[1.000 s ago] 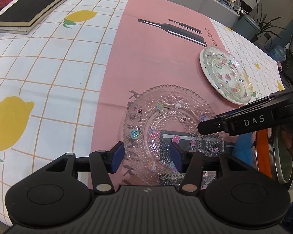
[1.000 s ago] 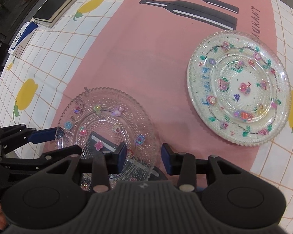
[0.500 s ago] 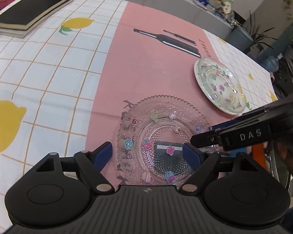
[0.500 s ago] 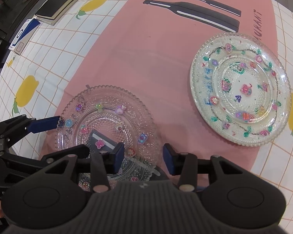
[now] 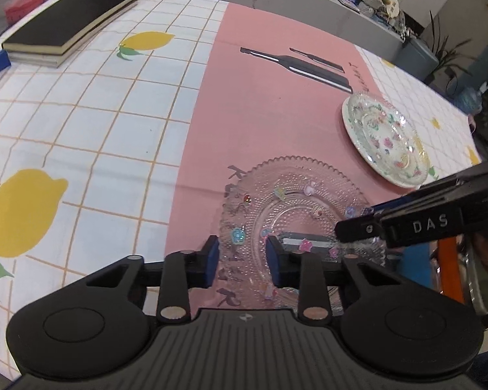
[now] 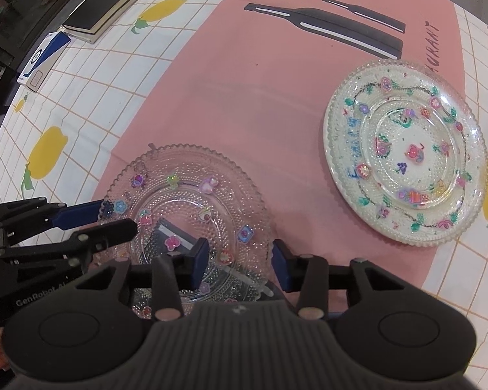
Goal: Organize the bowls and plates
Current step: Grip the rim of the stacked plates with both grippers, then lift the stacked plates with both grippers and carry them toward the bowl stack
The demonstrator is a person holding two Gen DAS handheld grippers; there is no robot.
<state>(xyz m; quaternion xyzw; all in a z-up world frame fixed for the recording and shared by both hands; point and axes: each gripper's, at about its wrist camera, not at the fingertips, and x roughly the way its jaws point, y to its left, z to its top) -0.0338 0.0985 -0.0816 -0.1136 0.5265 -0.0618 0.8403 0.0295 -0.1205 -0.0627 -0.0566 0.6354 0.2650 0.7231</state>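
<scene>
Left wrist view: the left gripper (image 5: 240, 261) is closing on the near-left rim of the clear beaded plate (image 5: 296, 204) on the pink runner (image 5: 260, 104); whether the pads press is unclear. Right wrist view: the right gripper (image 6: 240, 261) straddles the plate's near-right rim, partly open, contact unclear; a flowered plate (image 6: 403, 149) lies apart, farther right.

Clear plate (image 6: 185, 217): beaded glass, scalloped rim, small coloured flower and fruit decals; it lies flat on the pink cloth (image 6: 244, 97), at the cloth's near edge. White plate (image 6: 405, 149): beaded glass with painted flowers and vines on a white ground; it lies flat at the cloth's right edge, well apart from the clear plate.
</scene>
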